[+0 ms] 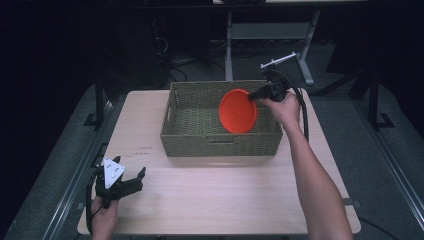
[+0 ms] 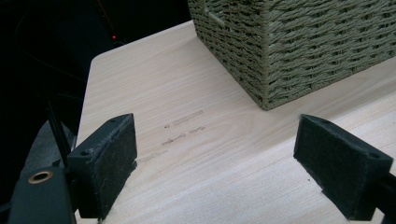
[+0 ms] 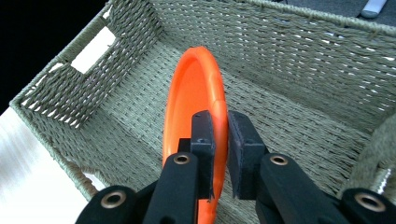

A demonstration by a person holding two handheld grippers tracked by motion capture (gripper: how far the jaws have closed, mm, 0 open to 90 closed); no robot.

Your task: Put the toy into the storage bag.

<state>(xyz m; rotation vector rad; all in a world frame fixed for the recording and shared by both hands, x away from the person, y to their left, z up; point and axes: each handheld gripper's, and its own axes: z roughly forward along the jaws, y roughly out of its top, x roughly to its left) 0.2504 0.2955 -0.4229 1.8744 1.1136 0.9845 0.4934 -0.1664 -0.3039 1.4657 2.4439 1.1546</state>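
An orange plate [image 1: 237, 111] hangs tilted on edge over the right half of a woven green basket [image 1: 190, 140]. My right gripper [image 1: 256, 95] is shut on the plate's rim, and in the right gripper view its jaws pinch the orange plate [image 3: 191, 93] above the basket's floor [image 3: 289, 116]. My left gripper [image 1: 134, 180] rests low at the table's front left corner, open, with nothing between its pads [image 2: 107, 158]. A corner of the basket [image 2: 289, 51] stands ahead of the left gripper on the pale wood.
The wooden table [image 1: 210, 195] has bare room in front of the basket and to its left. Its left edge [image 2: 88, 79] drops to a dark floor. A grey stand [image 1: 270, 35] and cables lie beyond the table's far side.
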